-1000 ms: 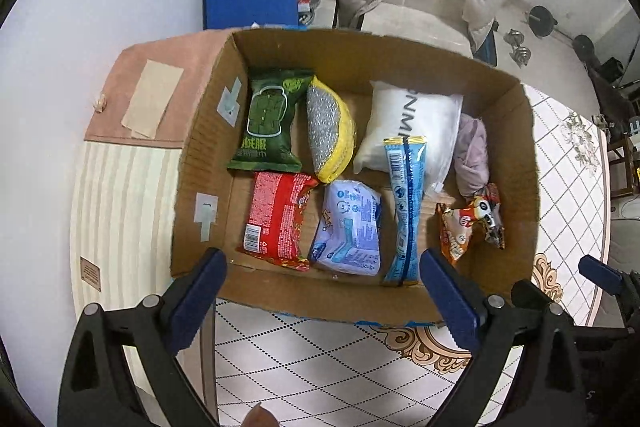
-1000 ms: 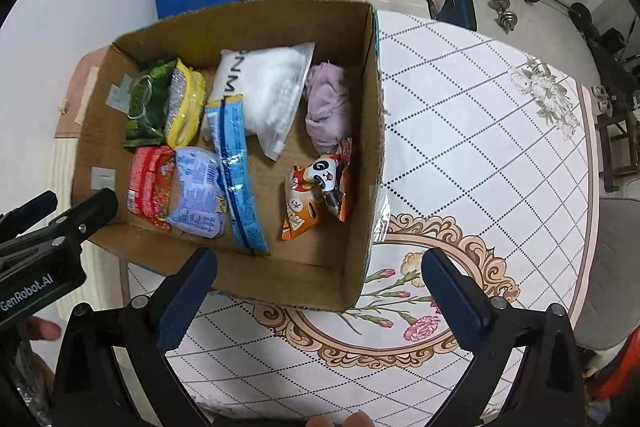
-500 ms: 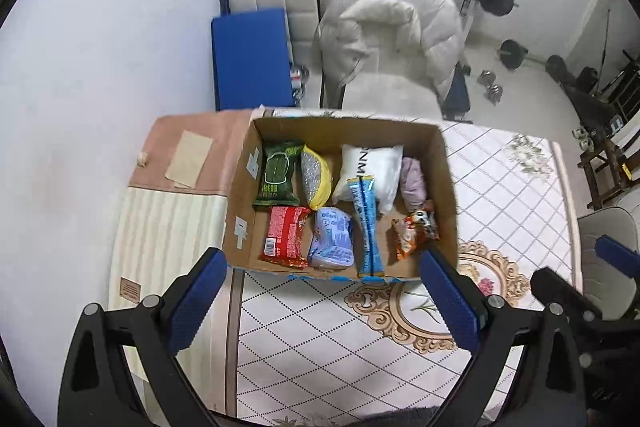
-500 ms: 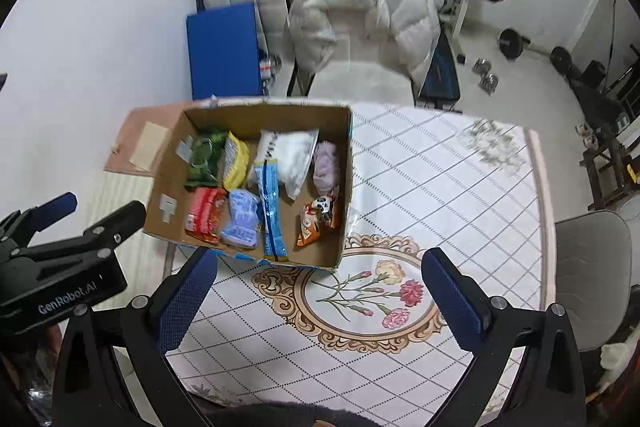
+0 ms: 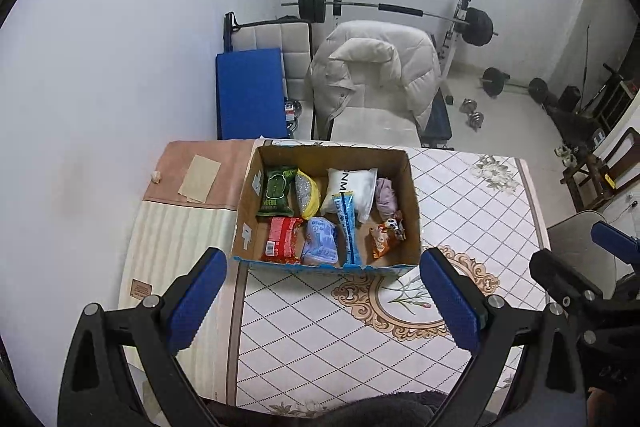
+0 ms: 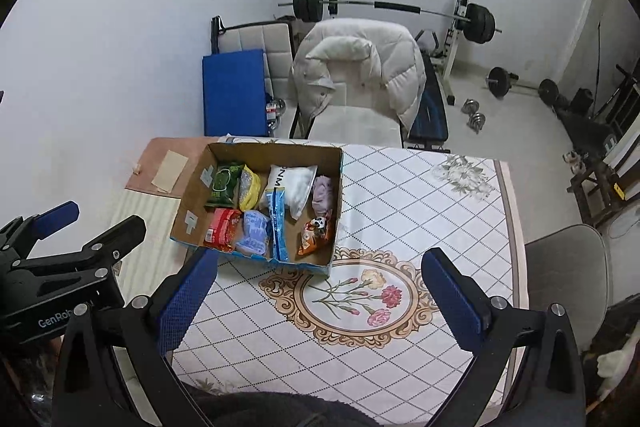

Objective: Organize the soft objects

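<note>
- "NM" in dark letters on the white pillow pack (image 5: 352, 189) in the cardboard box (image 5: 412, 203)
- "GenRo", cut off, in white on the left gripper (image 6: 48, 227) body

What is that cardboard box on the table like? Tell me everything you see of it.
The cardboard box is plain brown, open-topped, with low walls, pale tape patches on its left wall and a torn blue near edge. It sits flat on the patterned table, at the far left. Inside lie soft packets side by side: a green packet, a red packet, a white pillowy bag and a long blue packet among others. Neither pair of tongs touches it.
</note>
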